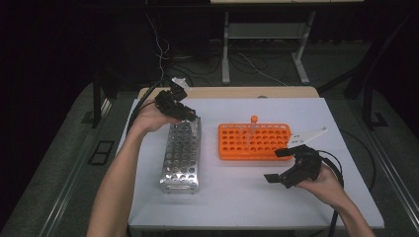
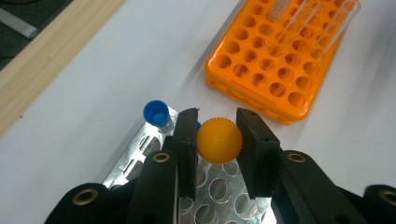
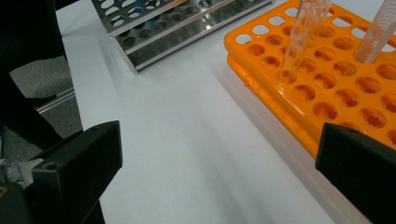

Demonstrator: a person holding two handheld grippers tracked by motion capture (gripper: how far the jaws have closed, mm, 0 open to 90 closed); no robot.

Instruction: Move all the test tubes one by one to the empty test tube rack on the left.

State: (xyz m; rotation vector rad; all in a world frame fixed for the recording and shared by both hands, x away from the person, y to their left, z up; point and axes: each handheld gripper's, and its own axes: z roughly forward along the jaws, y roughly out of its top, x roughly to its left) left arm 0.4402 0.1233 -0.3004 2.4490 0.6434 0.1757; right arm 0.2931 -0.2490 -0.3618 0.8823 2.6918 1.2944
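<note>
My left gripper (image 2: 217, 140) is shut on an orange-capped tube (image 2: 219, 140), held by its cap between the two black jaws over the far end of the metal rack (image 2: 219, 186). A blue-capped tube (image 2: 156, 113) stands in that rack's far corner. In the high view the left gripper (image 1: 187, 116) hovers at the metal rack's (image 1: 181, 157) far end. My right gripper (image 1: 277, 165) stands open near the front right of the orange rack (image 1: 254, 141), nothing between its jaws. An orange-capped tube (image 1: 253, 127) and clear tubes (image 3: 302, 37) stand in the orange rack (image 3: 336, 88).
A white sheet (image 1: 247, 192) covers the table, with bare room in front of both racks. A white flat piece (image 1: 309, 136) lies right of the orange rack. The wooden table edge (image 1: 227, 92) shows at the back.
</note>
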